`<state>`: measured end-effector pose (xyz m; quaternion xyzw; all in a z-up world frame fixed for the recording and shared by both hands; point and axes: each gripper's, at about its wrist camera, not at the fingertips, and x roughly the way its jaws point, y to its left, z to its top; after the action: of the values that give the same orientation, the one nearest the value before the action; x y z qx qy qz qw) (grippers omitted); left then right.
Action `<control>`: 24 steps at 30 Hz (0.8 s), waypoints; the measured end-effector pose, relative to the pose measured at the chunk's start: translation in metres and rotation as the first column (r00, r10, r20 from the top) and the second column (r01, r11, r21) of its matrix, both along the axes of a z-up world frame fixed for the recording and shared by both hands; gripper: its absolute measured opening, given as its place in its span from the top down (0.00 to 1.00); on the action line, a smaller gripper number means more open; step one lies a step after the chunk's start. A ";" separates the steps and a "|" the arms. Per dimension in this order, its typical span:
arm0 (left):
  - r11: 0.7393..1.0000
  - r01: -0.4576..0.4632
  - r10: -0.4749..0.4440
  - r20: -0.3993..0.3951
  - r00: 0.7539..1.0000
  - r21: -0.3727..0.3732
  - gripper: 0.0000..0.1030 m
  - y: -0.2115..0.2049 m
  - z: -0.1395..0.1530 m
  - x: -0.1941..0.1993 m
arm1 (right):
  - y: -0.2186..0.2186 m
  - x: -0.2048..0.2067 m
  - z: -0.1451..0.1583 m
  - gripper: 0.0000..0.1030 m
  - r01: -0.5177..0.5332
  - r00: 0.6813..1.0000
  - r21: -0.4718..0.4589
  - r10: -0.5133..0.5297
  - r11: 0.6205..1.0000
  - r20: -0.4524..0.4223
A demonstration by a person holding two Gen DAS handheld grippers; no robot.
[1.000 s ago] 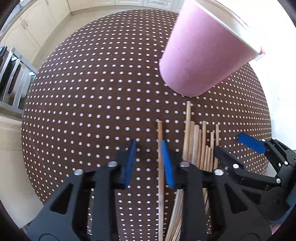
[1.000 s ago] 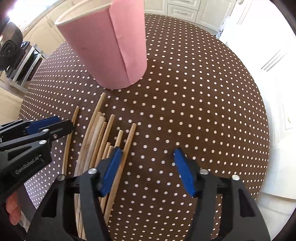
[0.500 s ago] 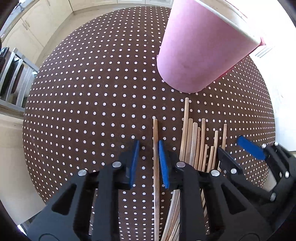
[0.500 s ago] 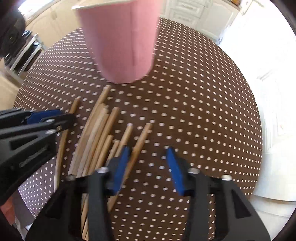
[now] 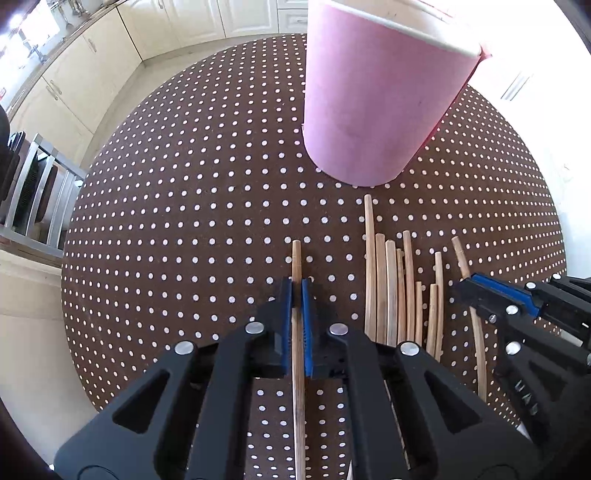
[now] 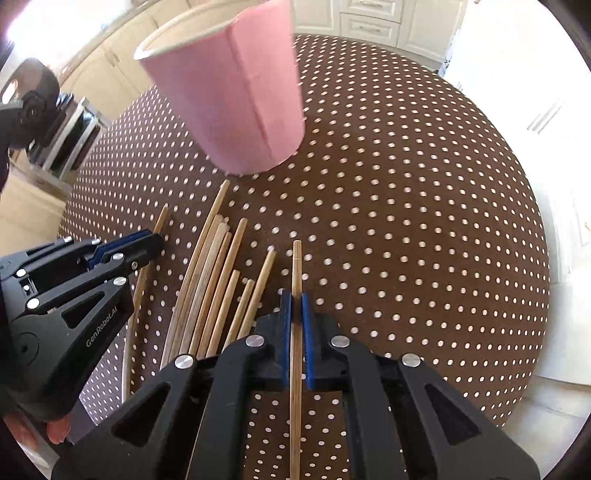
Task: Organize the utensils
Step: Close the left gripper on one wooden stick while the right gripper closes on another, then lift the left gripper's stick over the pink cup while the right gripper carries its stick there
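Several wooden chopsticks (image 5: 391, 288) lie side by side on a brown dotted tablecloth (image 5: 192, 206), also in the right wrist view (image 6: 214, 280). A pink paper cup (image 5: 373, 96) stands upright just beyond them, also in the right wrist view (image 6: 240, 99). My left gripper (image 5: 296, 291) is shut on the leftmost chopstick (image 5: 296, 262), apart from the bunch. My right gripper (image 6: 296, 299) is shut on the rightmost chopstick (image 6: 296, 266). Each gripper shows in the other view: the right gripper (image 5: 476, 284) at the bunch's right, the left gripper (image 6: 147, 240) at its left.
The round table's edge (image 5: 70, 332) curves close on the left and near side. Cream kitchen cabinets (image 5: 177, 22) stand behind. A metal chair back (image 5: 33, 199) is at the left. White floor or wall (image 6: 554, 110) lies to the right.
Both grippers have closed from open: the left onto the leftmost chopstick, the right onto the rightmost one. Both have moved slightly forward towards the cup.
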<state>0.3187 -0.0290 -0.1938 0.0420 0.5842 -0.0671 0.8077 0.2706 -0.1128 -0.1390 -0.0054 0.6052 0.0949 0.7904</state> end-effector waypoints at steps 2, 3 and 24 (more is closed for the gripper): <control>1.000 -0.001 0.001 0.010 1.000 -0.010 0.95 -0.001 0.003 -0.001 | -0.009 0.001 0.004 0.96 0.013 1.000 0.022 -0.013 1.000 0.006; 1.000 0.000 0.000 0.017 1.000 -0.013 0.95 0.000 0.006 0.001 | -0.012 0.001 0.006 0.96 0.020 1.000 0.031 -0.020 0.999 0.010; 0.999 -0.034 0.037 0.146 0.989 -0.028 0.95 0.016 0.089 -0.009 | -0.058 0.012 0.077 0.96 0.090 0.981 0.148 -0.113 0.985 0.158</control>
<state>0.3096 -0.0131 -0.1046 0.0263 0.5229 -0.0568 0.8501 0.2822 -0.1705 -0.0616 0.0734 0.5286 0.0960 0.8402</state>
